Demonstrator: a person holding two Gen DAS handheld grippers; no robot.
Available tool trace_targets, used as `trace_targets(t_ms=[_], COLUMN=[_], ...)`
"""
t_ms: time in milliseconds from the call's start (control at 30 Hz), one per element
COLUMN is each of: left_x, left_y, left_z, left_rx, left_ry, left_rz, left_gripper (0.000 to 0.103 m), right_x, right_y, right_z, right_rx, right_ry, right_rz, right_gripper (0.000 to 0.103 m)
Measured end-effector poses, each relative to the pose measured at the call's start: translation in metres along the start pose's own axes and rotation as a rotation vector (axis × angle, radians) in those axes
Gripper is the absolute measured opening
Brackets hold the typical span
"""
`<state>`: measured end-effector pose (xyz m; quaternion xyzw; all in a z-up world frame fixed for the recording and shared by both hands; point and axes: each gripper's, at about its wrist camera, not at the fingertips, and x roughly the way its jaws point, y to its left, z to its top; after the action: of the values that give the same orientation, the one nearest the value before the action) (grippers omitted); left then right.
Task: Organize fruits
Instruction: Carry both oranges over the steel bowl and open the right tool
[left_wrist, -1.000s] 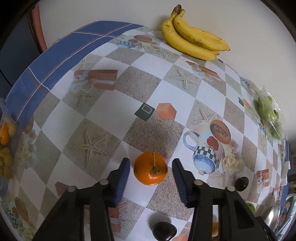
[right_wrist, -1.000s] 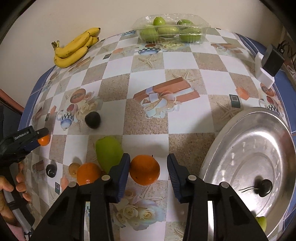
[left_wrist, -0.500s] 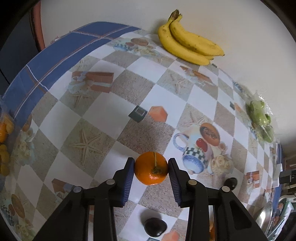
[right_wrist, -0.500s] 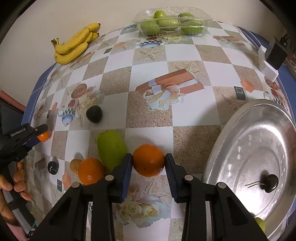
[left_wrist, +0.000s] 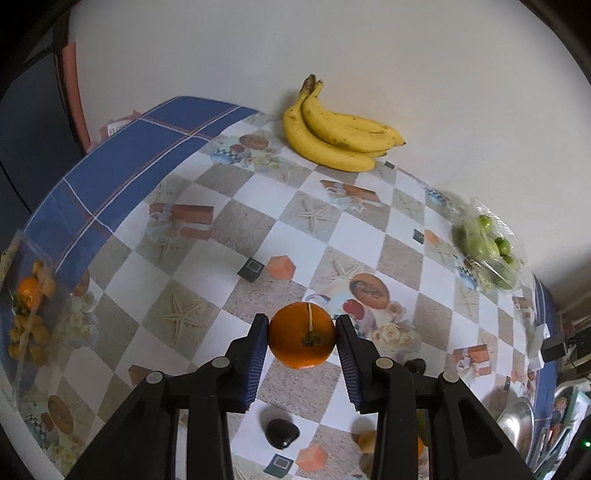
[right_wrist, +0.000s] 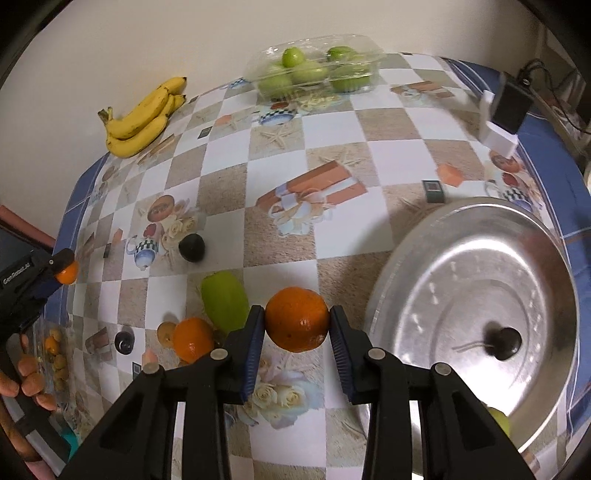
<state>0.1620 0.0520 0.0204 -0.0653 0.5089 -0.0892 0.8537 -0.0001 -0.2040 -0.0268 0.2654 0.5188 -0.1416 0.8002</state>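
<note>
Left tool (left_wrist: 301, 341) pinches a small orange (left_wrist: 301, 335) above the worktop (left_wrist: 369, 236). Right tool (right_wrist: 296, 326) pinches a larger orange (right_wrist: 296, 319) just beside the metal tray (right_wrist: 476, 306), its likely destination.

Yellow bananas (right_wrist: 142, 116) back left by wall, clear plastic box of green fruit (right_wrist: 314, 70) back middle, big round metal tray (right_wrist: 476, 314) front right.
</note>
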Motion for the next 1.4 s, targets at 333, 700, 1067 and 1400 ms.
trace_targets(t_ms=[333,700,1067,1400], left_x=[-0.004,0.006,0.005,-0.004], left_y=[-0.020,-0.039,-0.079,-0.153], left_z=[-0.014,-0.032,-0.050,-0.086], left_rx=[0.032,0.039,0.115,0.288], left_ry=[0.023,0.077,0.102,0.143], left_rz=[-0.010,-0.016,-0.033,-0.122], left_gripper=[0.040,0.040,0.040,0.040], right_x=[-0.017,-0.023,-0.026,-0.037], right_y=[-0.011,-0.034,-0.084,-0.139], right_z=[-0.001,-0.002,0.002,-0.006], right_rx=[0.021,0.061,0.167,0.302], right_ry=[-0.021,-0.022,-0.030,-0.051], right_rz=[-0.006,-0.020,-0.082,-0.141], right_gripper=[0.037,0.037,0.037,0.037])
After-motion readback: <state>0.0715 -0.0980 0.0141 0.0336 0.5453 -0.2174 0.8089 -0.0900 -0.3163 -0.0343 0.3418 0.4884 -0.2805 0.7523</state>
